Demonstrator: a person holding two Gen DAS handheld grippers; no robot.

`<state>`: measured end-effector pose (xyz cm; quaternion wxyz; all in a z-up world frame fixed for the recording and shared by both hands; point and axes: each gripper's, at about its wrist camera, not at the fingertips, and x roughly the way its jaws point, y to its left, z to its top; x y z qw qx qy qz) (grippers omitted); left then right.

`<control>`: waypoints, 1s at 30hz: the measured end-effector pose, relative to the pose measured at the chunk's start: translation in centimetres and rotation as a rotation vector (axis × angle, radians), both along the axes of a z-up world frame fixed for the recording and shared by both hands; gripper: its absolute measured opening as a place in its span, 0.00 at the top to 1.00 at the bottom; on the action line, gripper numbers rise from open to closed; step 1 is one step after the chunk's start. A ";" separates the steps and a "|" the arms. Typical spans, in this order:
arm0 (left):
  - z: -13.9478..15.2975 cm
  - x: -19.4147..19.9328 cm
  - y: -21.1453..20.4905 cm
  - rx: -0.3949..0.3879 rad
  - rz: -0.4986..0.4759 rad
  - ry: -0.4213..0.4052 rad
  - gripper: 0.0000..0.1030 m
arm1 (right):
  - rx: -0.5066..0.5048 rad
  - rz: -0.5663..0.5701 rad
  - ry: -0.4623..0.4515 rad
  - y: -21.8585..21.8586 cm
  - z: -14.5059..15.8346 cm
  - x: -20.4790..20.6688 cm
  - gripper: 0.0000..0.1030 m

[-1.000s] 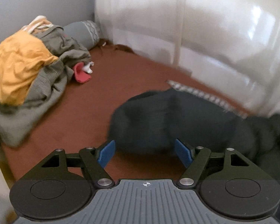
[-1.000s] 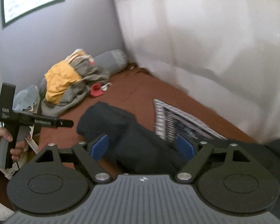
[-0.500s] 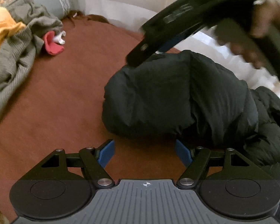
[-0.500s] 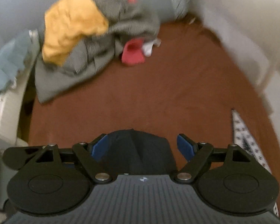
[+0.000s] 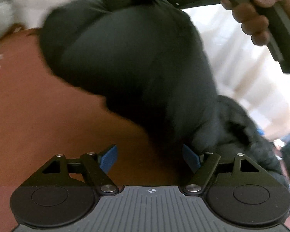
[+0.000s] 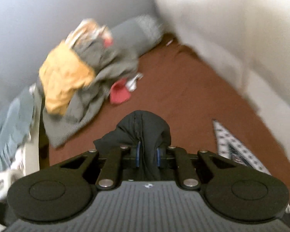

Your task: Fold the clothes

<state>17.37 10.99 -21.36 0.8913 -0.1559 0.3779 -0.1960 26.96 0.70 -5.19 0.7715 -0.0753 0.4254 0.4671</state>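
Right gripper (image 6: 147,156) jaws just closed, pinching bunched fold of black jacket (image 5: 129,54), lifted above brown bed (image 5: 38,125). Left gripper (image 5: 149,159) jaws wide, nothing between, at jacket's lower edge. Risks: thin pinch slipping under padded weight; bulk dragging, undoing fold; left missing hem.

Bare brown bedsheet (image 6: 183,89) lies open mid-bed; a heaped pile of grey and orange clothes (image 6: 83,77) blocks the far left corner.

brown bed (image 6: 183,96): clothes heap (image 6: 83,77) at far left edge, red item (image 6: 119,94) beside it, grey bolster (image 6: 137,31) in far corner, patterned cloth (image 6: 234,150) at right edge, black jacket (image 5: 137,58) partly resting near.
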 end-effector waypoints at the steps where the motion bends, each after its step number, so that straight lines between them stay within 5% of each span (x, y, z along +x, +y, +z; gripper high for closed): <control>1: 0.0 0.6 -1.0 -0.003 -0.016 -0.004 0.16 | 0.029 -0.032 0.007 -1.2 0.4 0.1 0.83; 6: 0.5 3.1 -5.5 0.006 -0.075 -0.040 0.18 | 0.154 -0.155 0.018 -5.8 2.2 1.2 0.83; 9: 1.0 4.1 -7.8 0.041 -0.092 -0.075 0.74 | 0.199 -0.199 -0.003 -9.4 4.0 1.3 0.84; 12: 3.0 4.0 -10.3 0.074 -0.140 -0.152 0.88 | 0.268 -0.248 -0.044 -14.4 6.1 1.0 0.84; 15: 5.3 2.8 -13.9 0.138 -0.248 -0.248 0.90 | 0.361 -0.299 -0.104 -21.3 8.0 -0.4 0.84; 19: 6.5 0.5 -20.3 0.321 -0.411 -0.381 0.90 | 0.452 -0.414 -0.167 -31.6 8.1 -2.7 0.84; 24: 3.8 -0.7 -26.5 0.515 -0.591 -0.379 0.88 | 0.527 -0.627 -0.130 -44.0 1.3 -6.7 0.80; 30: -0.4 -2.3 -30.3 0.717 -0.744 -0.372 0.62 | 0.475 -0.996 0.091 -53.6 -11.2 -11.7 0.75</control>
